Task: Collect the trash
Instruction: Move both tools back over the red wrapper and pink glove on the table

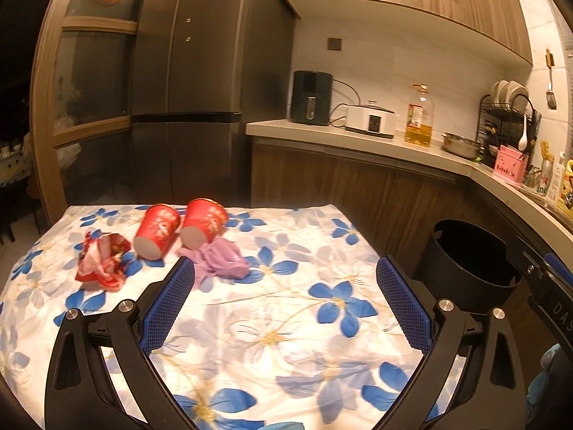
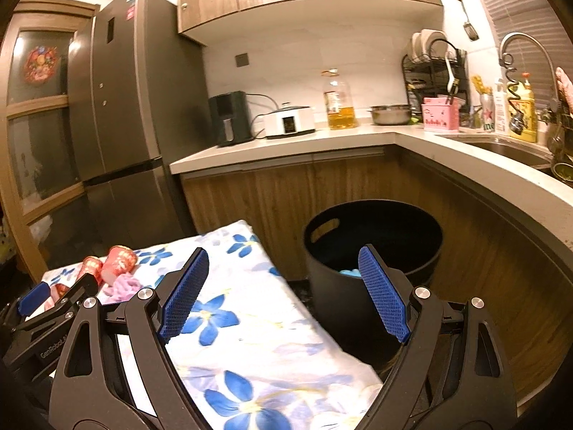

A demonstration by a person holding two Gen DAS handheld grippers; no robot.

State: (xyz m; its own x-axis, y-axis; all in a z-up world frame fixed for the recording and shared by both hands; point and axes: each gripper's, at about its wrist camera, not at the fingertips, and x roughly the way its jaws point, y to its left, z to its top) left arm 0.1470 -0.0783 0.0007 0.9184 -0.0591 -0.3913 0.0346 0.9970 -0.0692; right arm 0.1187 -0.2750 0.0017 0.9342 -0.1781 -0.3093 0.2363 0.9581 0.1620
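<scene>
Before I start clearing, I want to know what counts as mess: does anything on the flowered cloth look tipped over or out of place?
Yes. Two red paper cups lie tipped on their sides at the far end of the flowered cloth, with a crumpled red wrapper left of them and a crumpled purple wad just in front.

Left gripper [image 1: 284,268] is spread wide, blue-padded fingers [image 1: 168,304] well apart with nothing between them, angled slightly downward. Right gripper [image 2: 283,261] matches it: fingers [image 2: 385,294] splayed wide, empty, tilted a little downward too. From the right wrist view, the left gripper's black arm and one blue pad show just off the outer side of the right gripper's left finger, the two tools riding side by side.
</scene>
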